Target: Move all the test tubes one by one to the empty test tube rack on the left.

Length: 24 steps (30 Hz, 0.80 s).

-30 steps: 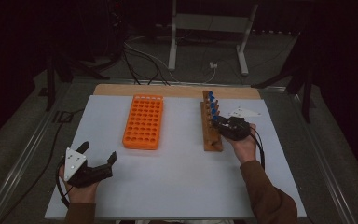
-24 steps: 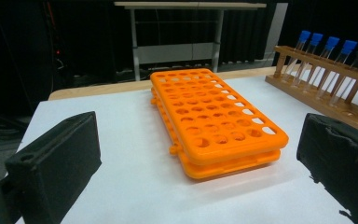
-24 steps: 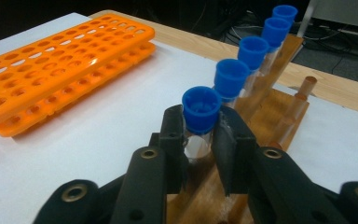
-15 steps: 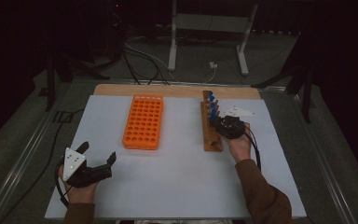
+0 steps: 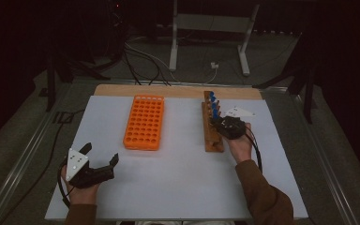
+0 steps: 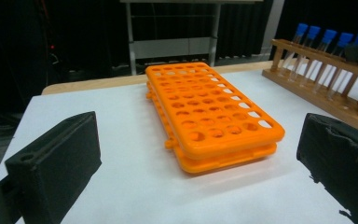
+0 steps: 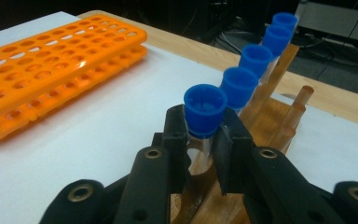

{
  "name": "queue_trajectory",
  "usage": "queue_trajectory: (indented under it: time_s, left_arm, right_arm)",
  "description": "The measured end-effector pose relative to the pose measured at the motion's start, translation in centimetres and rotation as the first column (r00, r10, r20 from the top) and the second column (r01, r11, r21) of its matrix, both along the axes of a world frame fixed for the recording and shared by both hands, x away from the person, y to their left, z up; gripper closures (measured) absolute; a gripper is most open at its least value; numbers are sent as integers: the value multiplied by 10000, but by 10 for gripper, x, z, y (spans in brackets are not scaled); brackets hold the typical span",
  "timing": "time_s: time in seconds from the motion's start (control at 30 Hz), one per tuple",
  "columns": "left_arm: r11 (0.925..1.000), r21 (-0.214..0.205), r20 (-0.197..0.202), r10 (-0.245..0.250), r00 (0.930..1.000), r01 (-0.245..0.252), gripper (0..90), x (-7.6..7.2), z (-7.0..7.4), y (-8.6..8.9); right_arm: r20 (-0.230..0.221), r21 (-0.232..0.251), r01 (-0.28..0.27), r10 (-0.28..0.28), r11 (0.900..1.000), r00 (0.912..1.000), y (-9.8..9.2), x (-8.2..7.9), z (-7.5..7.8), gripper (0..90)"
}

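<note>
A wooden rack (image 5: 212, 131) (image 7: 279, 121) on the right holds several clear tubes with blue caps (image 5: 213, 104). My right gripper (image 5: 222, 125) (image 7: 204, 140) has just been closing and is shut on the nearest blue-capped tube (image 7: 205, 108), gripping its glass just under the cap while it stands in the rack. An empty orange tube rack (image 5: 144, 122) (image 6: 212, 116) (image 7: 42, 60) lies mid-table. My left gripper (image 5: 101, 157) (image 6: 196, 168) rests near the front left, its jaws wide open with nothing between them, pointing at the orange rack.
A white sheet (image 5: 178, 178) covers the table, with a wooden strip (image 5: 168, 90) along the far edge. A metal stand (image 5: 206, 28) and cables lie on the floor beyond. A metal rail (image 5: 23, 154) runs along the left side.
My right gripper has edged toward the rack and its jaws have closed on the nearest tube. The left hand has not moved.
</note>
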State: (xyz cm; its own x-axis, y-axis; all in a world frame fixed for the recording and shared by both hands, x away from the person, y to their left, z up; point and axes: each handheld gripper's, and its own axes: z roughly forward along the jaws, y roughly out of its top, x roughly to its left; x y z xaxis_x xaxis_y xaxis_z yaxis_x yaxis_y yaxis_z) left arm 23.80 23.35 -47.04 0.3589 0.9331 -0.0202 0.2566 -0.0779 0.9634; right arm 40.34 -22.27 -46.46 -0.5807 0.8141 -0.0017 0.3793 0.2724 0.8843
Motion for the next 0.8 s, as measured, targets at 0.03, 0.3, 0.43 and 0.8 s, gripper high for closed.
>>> queue_trajectory:
  time_s: [0.03, 0.3, 0.43, 0.8]
  left_arm:
    - [10000, -7, 2, -51, 10000, 51, 5, 0, 0, 0]
    - [9980, -240, -9, -593, 9982, 593, 5, 2, 3, -4]
    - [9962, -240, 260, -827, 9962, 834, 5, 5, 11, -8]
    - [9903, 87, 326, -1392, 9897, 1389, 5, 29, 51, -29]
  right_arm:
    - [40, 19, -6, 6, 10000, 10000, 0, -1, 1, 766]
    - [342, -1, -212, 212, 9998, 9992, 3, -4, 22, 766]
    - [371, -173, -241, 247, 9996, 9990, 3, -3, 32, 767]
    - [408, 177, -228, 221, 9996, 9989, -3, -3, 59, 767]
